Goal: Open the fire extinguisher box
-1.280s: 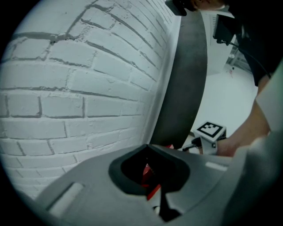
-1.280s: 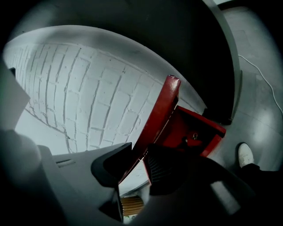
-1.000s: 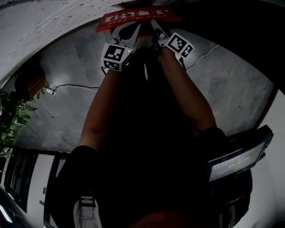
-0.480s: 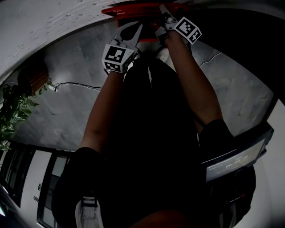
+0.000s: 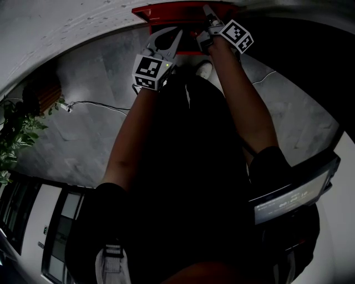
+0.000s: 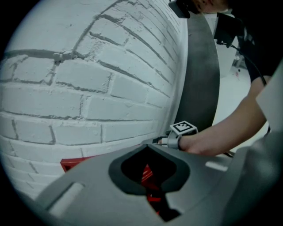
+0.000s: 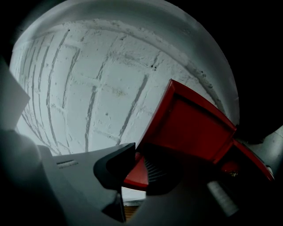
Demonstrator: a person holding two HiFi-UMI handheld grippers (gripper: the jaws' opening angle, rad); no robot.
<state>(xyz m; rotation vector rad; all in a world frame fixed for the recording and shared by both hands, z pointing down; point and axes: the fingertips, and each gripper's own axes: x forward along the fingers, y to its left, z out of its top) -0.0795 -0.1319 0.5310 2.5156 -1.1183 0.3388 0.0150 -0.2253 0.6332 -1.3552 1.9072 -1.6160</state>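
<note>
The red fire extinguisher box (image 5: 177,10) is sitting at twelve o'clock against the brick wall (image 6: 88,88). The right gripper (image 7: 139,170), whose jaws have just been closing, is grasping the lid (image 7: 194,128) by its edge. The lid seems to be tilting partly up, with the full swing remaining. The left gripper (image 5: 178,34) is hovering at eleven o'clock, clenched on nothing.

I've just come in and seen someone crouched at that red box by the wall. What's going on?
A person with a gripper in each hand is opening a red fire extinguisher box that sits against a white brick wall. The right gripper has just been closing its jaws and now clamps the edge of the box's lid, which stands tilted open. The left gripper is shut, holds nothing and hovers beside it.
</note>
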